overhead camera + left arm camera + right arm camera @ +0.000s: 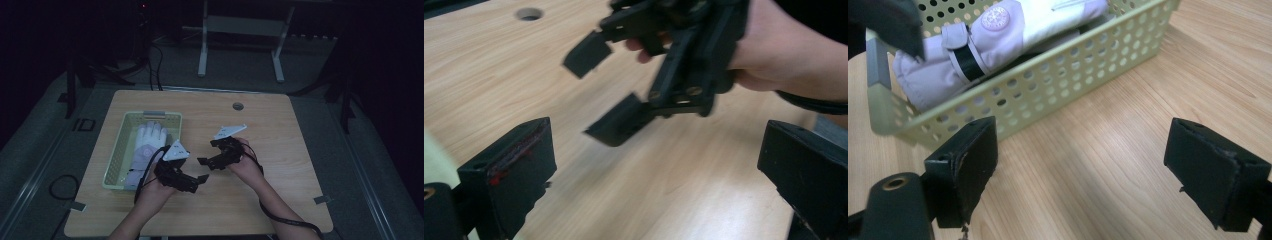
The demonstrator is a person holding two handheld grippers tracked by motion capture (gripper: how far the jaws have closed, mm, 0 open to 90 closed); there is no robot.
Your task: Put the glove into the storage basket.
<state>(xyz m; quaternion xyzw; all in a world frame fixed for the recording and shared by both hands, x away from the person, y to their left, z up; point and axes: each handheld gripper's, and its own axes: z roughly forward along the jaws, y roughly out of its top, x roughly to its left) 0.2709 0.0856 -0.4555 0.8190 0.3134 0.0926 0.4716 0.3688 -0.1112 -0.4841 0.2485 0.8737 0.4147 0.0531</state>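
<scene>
Tabletop point(260, 200) of pale wood, lit dim, carries everything worth noting. Pale green perforated basket point(116, 155) sits at its left side, long axis running away from the person. Inside lies a padded white-and-lilac glove point(145, 150), fingers toward the far end, cuff toward the near end; the right gripper view shows its cuff strap and round badge above the basket wall point(1048, 85). Judging by look: glove is light, soft and quilted, will squash under the pads and sag if lifted by one end. Fabric seems smooth, perhaps a little slippery, not fragile. Best hold is probably the cuff or the strap, where layers bunch and give the pads something to bite; the thick palm would likely bulge out of a pinch. Basket itself looks stiff, thin plastic, light enough to slide if nudged. Left gripper point(192, 182) hovers just right of the basket's near corner, over bare wood, jaws spread wide with nothing between them or touching them. Right gripper point(212, 161) sits close by toward the table's middle, facing the basket, jaws likewise spread wide and empty; its own view shows bare wood between the pads point(1215, 172) and the basket wall just beyond. Grippers are near each other but apart.
</scene>
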